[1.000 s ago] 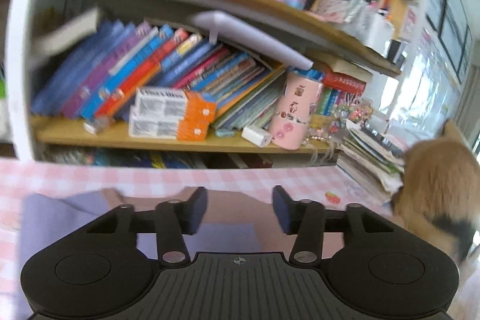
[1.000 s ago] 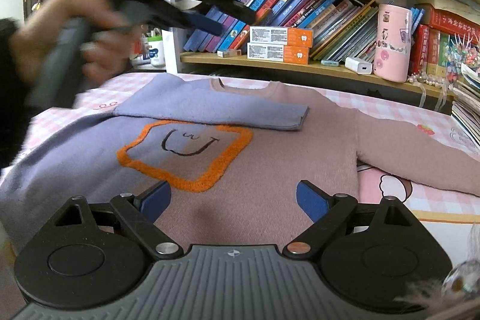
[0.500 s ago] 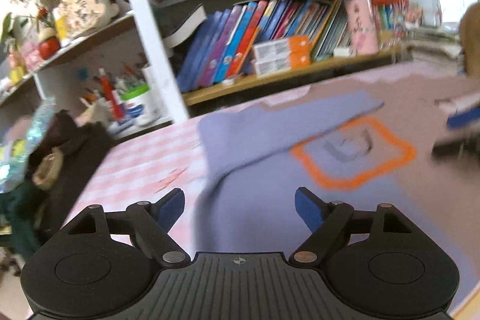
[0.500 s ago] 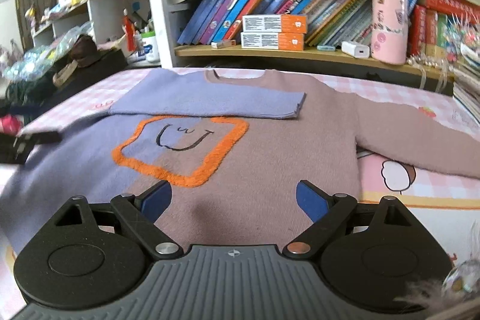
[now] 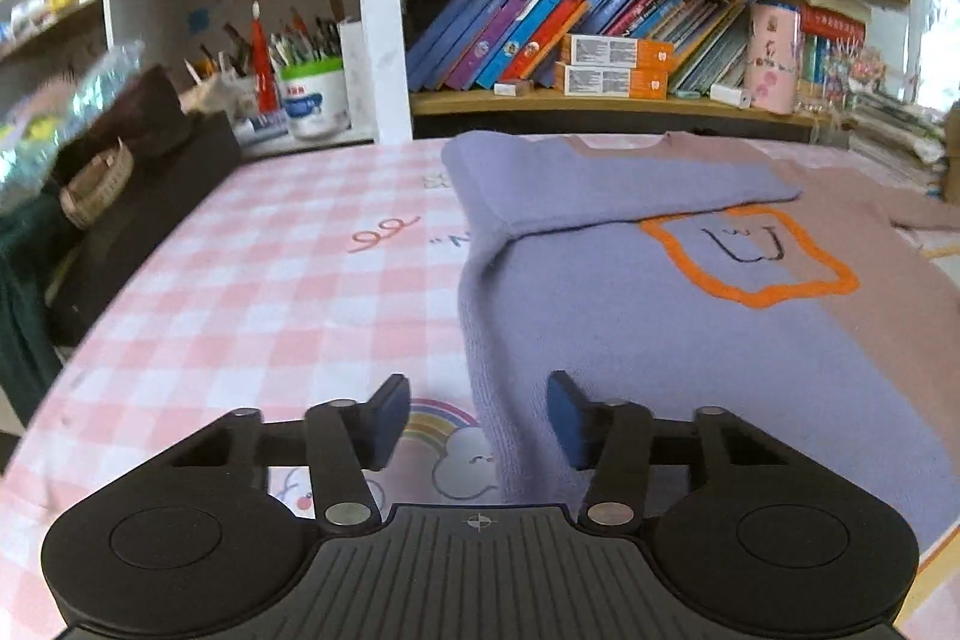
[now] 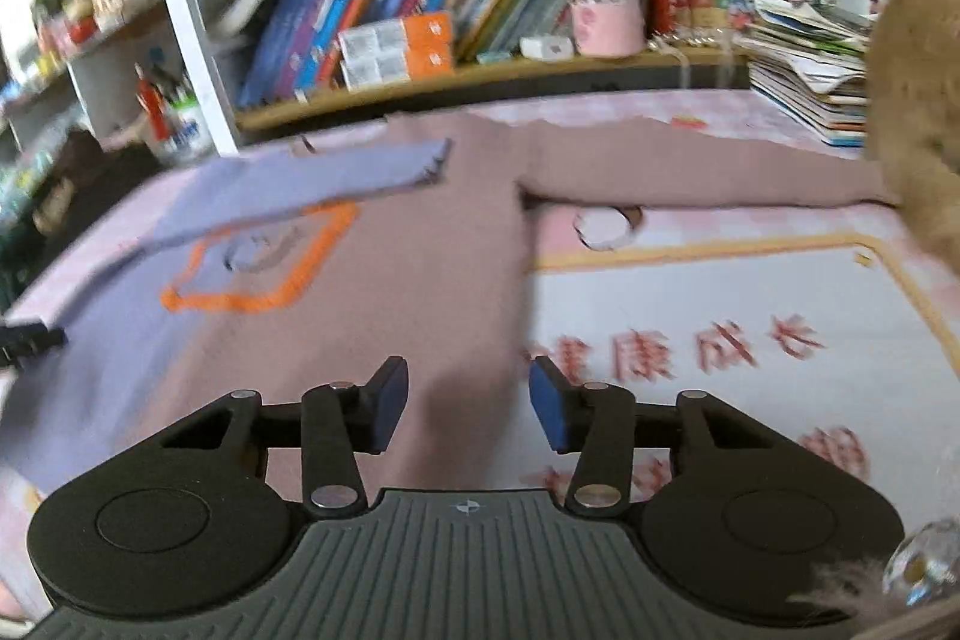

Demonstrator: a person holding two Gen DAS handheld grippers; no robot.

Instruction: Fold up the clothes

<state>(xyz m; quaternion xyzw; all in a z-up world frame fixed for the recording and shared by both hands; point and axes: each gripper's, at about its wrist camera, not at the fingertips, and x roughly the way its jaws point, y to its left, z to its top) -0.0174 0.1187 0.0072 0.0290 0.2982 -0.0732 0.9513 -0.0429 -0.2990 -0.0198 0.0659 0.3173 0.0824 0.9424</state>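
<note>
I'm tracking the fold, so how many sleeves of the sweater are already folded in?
1. The purple sleeve lies folded across the sweater chest, above the orange square. The brown sleeve is spread out flat on the tablecloth, toward the furry animal.

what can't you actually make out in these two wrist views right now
- Sweater hem: both views, hidden behind the gripper bodies.
- End of the outstretched sleeve: right wrist view, covered by a furry tan shape cut off at the right edge.
- Red characters on the table mat: right wrist view, motion-blurred.
- Book titles: both views, too small.
</note>
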